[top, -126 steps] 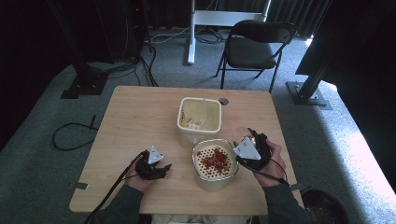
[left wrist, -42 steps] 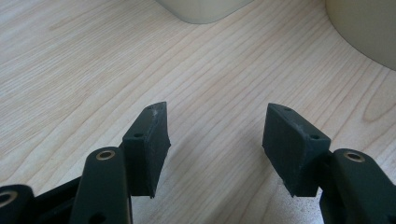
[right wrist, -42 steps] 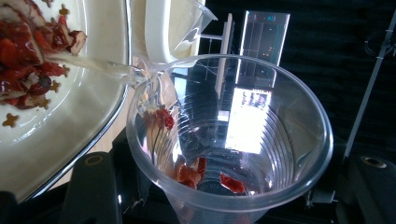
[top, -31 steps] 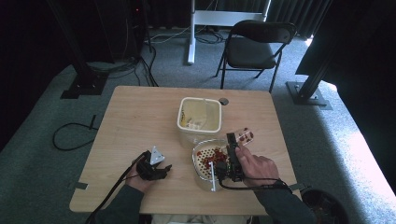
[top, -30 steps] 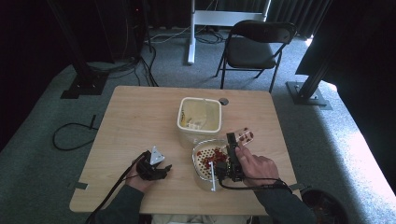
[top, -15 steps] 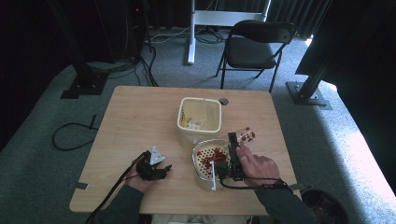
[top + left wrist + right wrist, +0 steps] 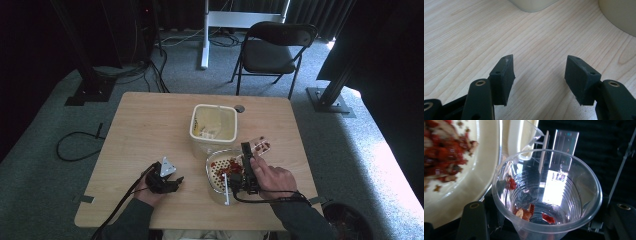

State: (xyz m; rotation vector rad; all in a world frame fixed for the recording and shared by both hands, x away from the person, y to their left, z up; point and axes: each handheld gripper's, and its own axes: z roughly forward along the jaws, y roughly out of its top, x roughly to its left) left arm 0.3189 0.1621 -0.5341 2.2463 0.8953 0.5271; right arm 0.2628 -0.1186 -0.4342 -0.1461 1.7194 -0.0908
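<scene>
Wooden table (image 7: 150, 120) fills the middle of the high view, standing on grey carpet with a black folding chair (image 7: 272, 50) behind its far edge. Near the centre of the table stands a cream square tub (image 7: 214, 123) with pale pieces inside, and just in front of it, toward the person, a round cream bowl (image 7: 216, 172) holds red and brown bits (image 7: 226, 166). The right gripper (image 7: 247, 162) is held over the right part of that bowl, its jaws clamped on a clear plastic cup (image 7: 549, 195) that is tipped on its side, its mouth facing the gripper's camera; in the right gripper view the cup sits between the two black jaws, its rim just beside the bowl's rim (image 7: 489, 182), and a few red and tan bits (image 7: 524, 213) cling to its ribbed inner wall. The left gripper (image 7: 167, 181) rests low at the near left of the table, well apart from the bowl; its jaws stand partly open over bare wood with nothing between them.
</scene>
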